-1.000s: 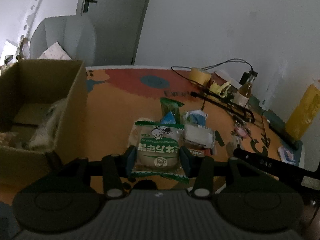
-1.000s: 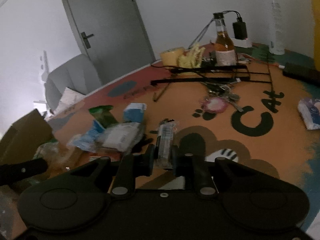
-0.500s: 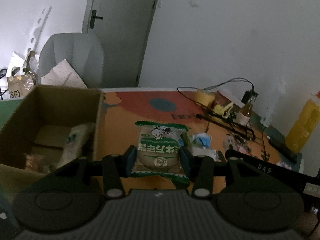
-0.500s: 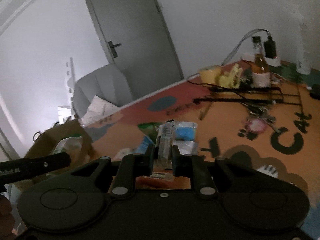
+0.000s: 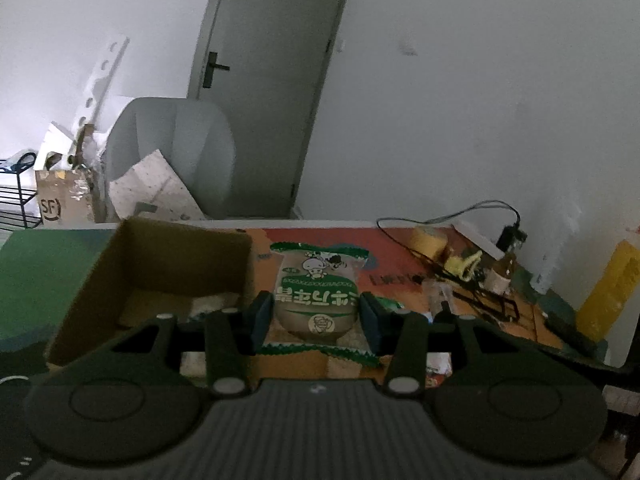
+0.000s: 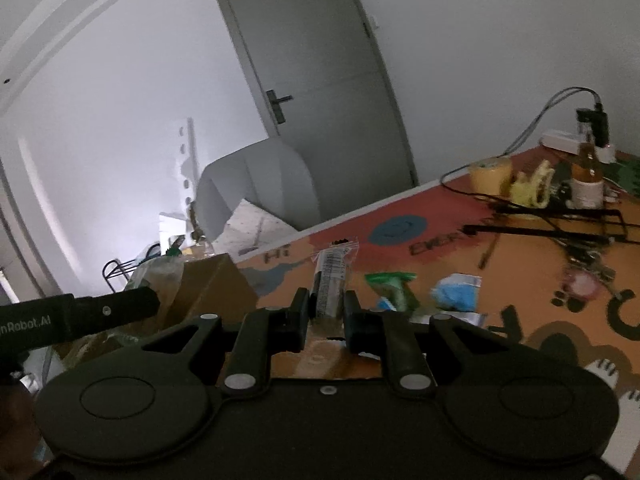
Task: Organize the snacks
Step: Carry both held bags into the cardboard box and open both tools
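Left wrist view is showing the left hand-held gripper point(image 5: 316, 316) pinching the green snack packet point(image 5: 316, 300) by its soft, light middle, beside the cardboard box point(image 5: 160, 268); the right hand-held gripper point(image 6: 327, 312) is clamping a slim clear packet point(image 6: 330, 280).

The snack packet point(image 5: 317, 295) was glossy printed plastic film, the thin wrapper point(image 6: 331, 280) clear crinkled plastic. The box point(image 5: 168, 264) was matt brown cardboard. The table mat point(image 6: 440, 256) looked smooth, printed.

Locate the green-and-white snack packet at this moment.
In the left wrist view, the green-and-white snack packet sits centre frame, clamped in the left gripper, just right of the open cardboard box.
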Available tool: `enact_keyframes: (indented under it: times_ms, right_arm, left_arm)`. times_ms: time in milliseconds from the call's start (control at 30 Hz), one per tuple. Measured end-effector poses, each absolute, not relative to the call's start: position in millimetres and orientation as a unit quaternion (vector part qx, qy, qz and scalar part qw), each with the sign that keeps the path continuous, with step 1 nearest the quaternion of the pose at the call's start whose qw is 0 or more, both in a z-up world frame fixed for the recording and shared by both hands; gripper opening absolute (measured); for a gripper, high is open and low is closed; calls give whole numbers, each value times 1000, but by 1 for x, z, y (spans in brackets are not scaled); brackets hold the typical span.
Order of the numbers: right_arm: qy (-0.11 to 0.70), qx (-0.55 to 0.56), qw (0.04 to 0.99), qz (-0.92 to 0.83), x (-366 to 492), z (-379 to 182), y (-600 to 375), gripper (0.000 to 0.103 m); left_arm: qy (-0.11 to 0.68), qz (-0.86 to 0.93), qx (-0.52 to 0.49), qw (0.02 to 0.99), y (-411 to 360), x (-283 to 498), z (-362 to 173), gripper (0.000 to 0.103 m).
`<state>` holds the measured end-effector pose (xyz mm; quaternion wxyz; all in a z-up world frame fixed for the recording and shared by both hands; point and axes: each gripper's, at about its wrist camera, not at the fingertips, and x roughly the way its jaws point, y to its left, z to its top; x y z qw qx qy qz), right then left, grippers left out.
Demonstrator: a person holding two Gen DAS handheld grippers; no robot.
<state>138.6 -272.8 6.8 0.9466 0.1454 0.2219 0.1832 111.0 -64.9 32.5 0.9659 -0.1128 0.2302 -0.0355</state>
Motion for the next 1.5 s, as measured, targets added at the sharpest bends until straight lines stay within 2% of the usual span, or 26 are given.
enact_keyframes:
  times_ms: [533, 1067, 1167, 1300, 1500]
  right_arm:
    - [215, 124, 941, 228, 145, 19, -216, 16]
    - [224, 100, 938, 246, 152, 21, -162, 16]
    - [227, 96, 937, 249, 154, 20, -154, 16]
    - [231, 92, 935, 255, 157, 20, -144, 16]
    - [235, 97, 927, 277, 162, 19, -127, 17]
  left_arm:
    - [221, 22, -140, 965, 2, 109, 30, 46]
    - [246, 32, -181, 952, 43, 128, 6, 47]
    - [240, 40, -188, 952, 50, 128, 6, 53]
    - [231, 36, -197, 952, 57, 123, 10, 69]
    - [231, 48, -197, 952, 68, 114, 15, 73]
